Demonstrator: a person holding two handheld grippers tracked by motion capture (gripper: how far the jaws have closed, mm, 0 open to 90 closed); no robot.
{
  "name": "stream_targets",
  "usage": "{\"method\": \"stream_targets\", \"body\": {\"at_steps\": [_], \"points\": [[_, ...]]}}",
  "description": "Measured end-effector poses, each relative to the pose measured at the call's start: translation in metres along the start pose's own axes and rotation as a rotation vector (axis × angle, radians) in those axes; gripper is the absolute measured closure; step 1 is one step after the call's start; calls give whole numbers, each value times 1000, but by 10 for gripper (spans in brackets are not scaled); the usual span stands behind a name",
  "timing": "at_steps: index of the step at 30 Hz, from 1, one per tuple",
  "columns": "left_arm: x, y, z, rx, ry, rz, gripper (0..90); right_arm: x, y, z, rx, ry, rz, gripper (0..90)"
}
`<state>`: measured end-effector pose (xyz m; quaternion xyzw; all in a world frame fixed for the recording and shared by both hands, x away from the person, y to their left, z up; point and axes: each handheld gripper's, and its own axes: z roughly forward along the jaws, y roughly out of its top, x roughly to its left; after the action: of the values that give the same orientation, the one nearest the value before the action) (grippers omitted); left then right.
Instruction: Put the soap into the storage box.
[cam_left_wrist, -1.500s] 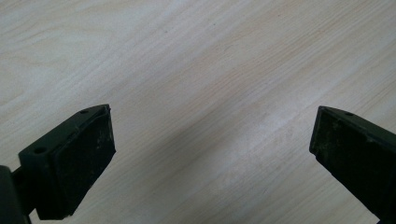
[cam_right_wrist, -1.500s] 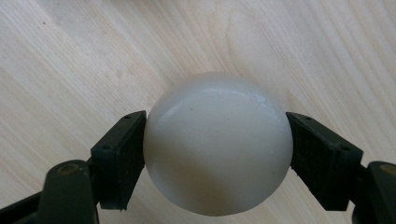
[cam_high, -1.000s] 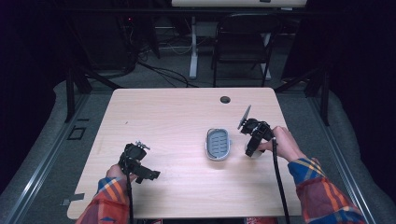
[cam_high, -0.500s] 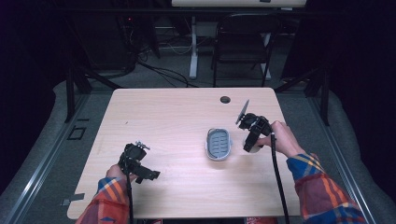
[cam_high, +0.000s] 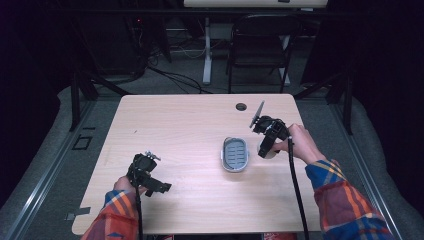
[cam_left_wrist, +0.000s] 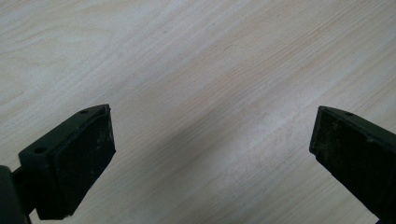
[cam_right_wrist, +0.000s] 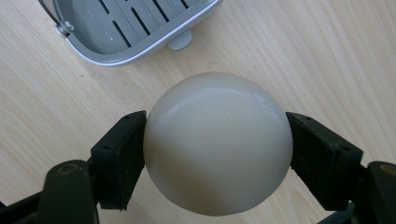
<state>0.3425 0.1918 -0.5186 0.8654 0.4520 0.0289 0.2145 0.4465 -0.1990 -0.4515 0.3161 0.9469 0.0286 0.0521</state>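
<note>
The right gripper (cam_right_wrist: 215, 154) is gripping a cream soap (cam_right_wrist: 217, 142) below the grey soap dish (cam_right_wrist: 140, 44); the left gripper (cam_left_wrist: 212, 154) is staying wide open, lower left.

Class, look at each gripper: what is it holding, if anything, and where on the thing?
The right gripper clamps the round cream soap across its two opposite sides. The left gripper is open, holding nothing.

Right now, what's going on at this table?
A person works at a wooden table with a gripper in each hand. The right gripper is clamped on a round, cream-coloured soap, just beside a grey slotted soap dish, which looks empty. The left gripper is open over bare wood at the near left, holding nothing.
</note>
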Motion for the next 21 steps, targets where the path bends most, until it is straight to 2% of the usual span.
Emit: {"method": "stream_targets", "body": {"at_steps": [21], "points": [[0, 0, 0, 0, -2, 1, 1, 12, 30, -10, -24, 7, -41, 235]]}}
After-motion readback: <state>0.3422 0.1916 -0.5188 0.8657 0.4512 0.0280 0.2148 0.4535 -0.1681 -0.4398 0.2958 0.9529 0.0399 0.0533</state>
